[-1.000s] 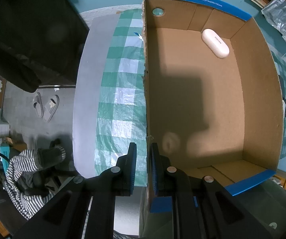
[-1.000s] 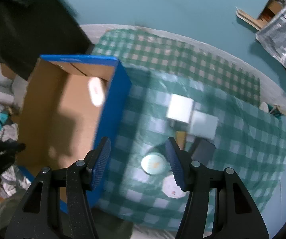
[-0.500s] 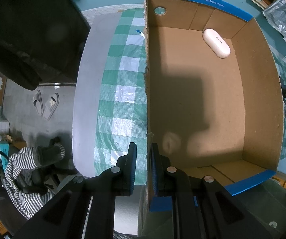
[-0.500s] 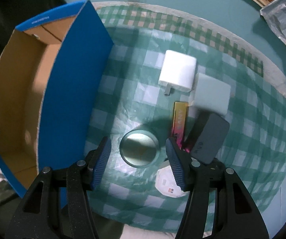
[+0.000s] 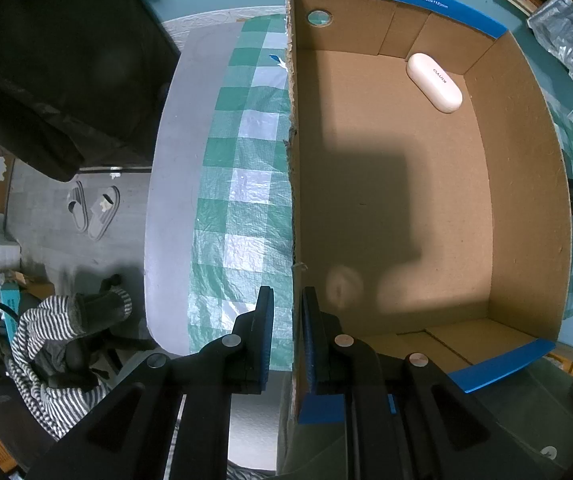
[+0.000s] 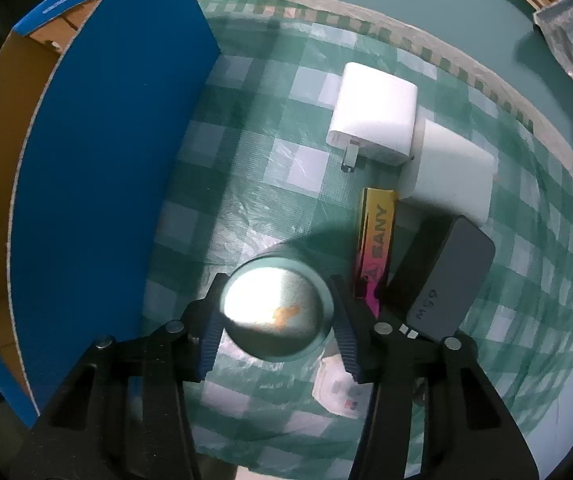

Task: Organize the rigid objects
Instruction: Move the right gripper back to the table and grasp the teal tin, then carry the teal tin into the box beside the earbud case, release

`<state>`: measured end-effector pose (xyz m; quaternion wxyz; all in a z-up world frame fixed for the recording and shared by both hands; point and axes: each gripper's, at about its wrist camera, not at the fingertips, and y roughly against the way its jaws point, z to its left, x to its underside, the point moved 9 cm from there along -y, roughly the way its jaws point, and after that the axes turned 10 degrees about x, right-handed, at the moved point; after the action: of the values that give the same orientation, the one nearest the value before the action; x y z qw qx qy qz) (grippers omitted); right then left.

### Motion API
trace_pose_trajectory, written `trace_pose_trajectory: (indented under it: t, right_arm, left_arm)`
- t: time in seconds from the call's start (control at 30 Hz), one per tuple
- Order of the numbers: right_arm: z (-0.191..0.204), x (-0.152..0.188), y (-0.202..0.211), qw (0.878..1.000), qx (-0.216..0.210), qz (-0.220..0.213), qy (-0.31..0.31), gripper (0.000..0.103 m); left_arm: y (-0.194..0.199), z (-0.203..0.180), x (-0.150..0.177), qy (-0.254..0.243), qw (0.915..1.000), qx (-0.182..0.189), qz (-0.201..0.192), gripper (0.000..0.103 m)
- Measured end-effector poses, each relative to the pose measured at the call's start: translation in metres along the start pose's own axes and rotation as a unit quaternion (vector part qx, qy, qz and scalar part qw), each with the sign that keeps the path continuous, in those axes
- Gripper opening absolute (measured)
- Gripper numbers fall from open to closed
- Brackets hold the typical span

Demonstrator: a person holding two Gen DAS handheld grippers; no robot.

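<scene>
A round, shiny metal tin [image 6: 276, 312] stands on a green and white checked tablecloth [image 6: 286, 160], seen from straight above. The right gripper [image 6: 276, 320] points down over it, one blue ribbed finger on each side of the tin; its jaws are closing, and the pads sit right against the tin's rim, though a firm grip cannot be confirmed. Just right of the tin lies a narrow yellow and pink bar [image 6: 376, 256] printed with letters, and beside that a dark grey flat case [image 6: 446, 276]. Further from the camera are a white charger block [image 6: 374, 120] with a plug prong and a pale square block [image 6: 450, 168], touching each other. A small white packet [image 6: 338, 392] lies partly under the right finger. To the left stands a cardboard box [image 6: 98, 184] with blue outer walls. In the left wrist view the same box [image 5: 526, 208] is open on top, brown inside, with a white oval case [image 5: 434, 82] in its far corner. The left gripper [image 5: 288, 336] is clamped fully shut on the box's left wall, one finger outside and one inside. Beyond the table edge, a floor with a pair of slippers [image 5: 94, 210] and a striped garment [image 5: 54, 344] are visible.
</scene>
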<state>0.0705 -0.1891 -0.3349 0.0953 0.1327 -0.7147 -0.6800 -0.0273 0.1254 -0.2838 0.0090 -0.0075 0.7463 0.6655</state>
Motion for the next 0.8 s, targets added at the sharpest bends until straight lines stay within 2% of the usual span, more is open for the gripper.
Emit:
trace_pose_trajectory:
  t: [0.23,0.47,0.8]
  right_arm:
    - [0.000,0.001,-0.005,1.000,0.005,-0.004,0.002,0.046]
    - [0.002,0.003,-0.007,1.000,-0.008,-0.005,0.002,0.045]
    - [0.005,-0.003,0.025,1.000,-0.008,-0.017,0.007,0.045]
  left_arm:
    - [0.000,0.000,0.000,0.000,1.0000,0.000,0.000,0.014]
    - [-0.001,0.000,0.000,0.000,1.0000,0.000,0.000,0.014]
    - [-0.004,-0.001,0.001,-0.003,1.0000,-0.001,0.002,0.014]
